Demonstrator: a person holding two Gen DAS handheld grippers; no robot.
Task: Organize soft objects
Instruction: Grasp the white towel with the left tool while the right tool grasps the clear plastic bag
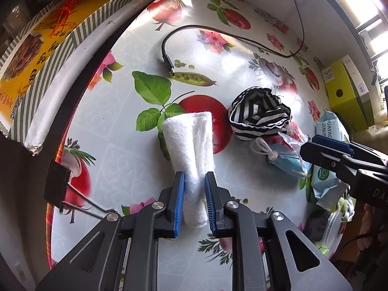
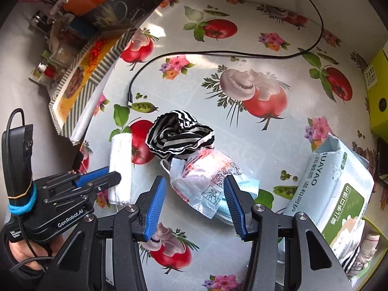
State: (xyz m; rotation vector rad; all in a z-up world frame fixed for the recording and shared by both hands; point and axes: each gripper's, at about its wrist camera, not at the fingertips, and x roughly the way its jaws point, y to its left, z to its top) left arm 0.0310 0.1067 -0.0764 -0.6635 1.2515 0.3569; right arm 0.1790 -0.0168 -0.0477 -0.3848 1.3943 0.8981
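Left claw [image 1: 195, 201] narrow, clamped on rolled white towel [image 1: 191, 150]; right claw [image 2: 195, 206] wide, empty.

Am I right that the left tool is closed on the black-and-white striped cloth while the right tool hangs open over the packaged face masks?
Not quite: the left tool is closed on the rolled white towel, as the left wrist view shows. The black-and-white striped cloth lies untouched beside it. The right tool does hang open over the packaged face masks.

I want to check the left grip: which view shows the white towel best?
The left wrist view: the towel lies centred and whole, the left gripper closed on it. The right wrist view shows it smaller, partly hidden.
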